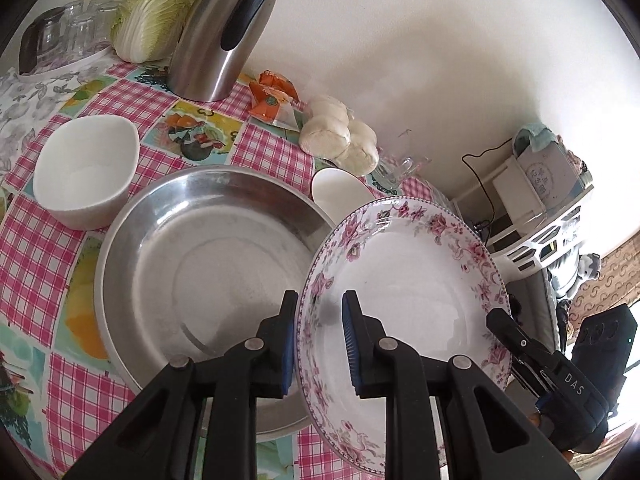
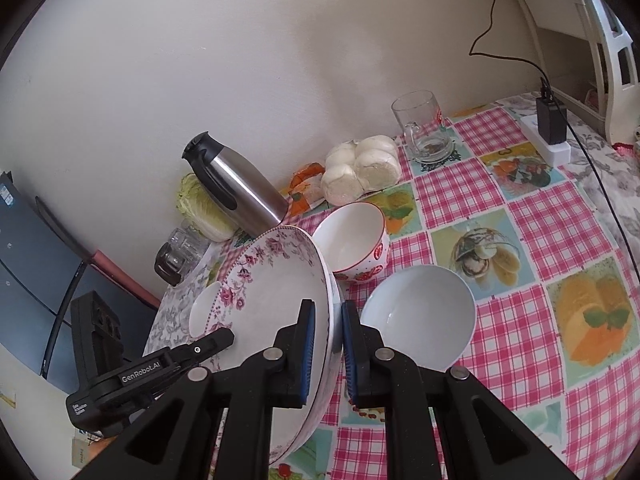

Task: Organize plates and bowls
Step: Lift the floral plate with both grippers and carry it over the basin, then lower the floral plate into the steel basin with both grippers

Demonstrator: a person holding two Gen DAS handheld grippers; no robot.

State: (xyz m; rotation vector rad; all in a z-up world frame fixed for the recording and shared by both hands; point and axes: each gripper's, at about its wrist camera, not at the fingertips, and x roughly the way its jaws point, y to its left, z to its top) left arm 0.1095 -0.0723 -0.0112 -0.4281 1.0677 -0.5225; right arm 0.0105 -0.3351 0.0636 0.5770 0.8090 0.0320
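A white plate with pink flowers is held tilted above the table, its left edge over a large steel basin. My left gripper is shut on the plate's left rim. My right gripper is shut on the opposite rim of the same plate; it also shows in the left wrist view. A white square bowl sits left of the basin. A strawberry-patterned bowl and a plain white bowl sit right of the plate.
A steel thermos jug, a cabbage and a tray of glasses stand at the back. Steamed buns, an orange packet, a glass mug and a power strip with charger lie by the wall.
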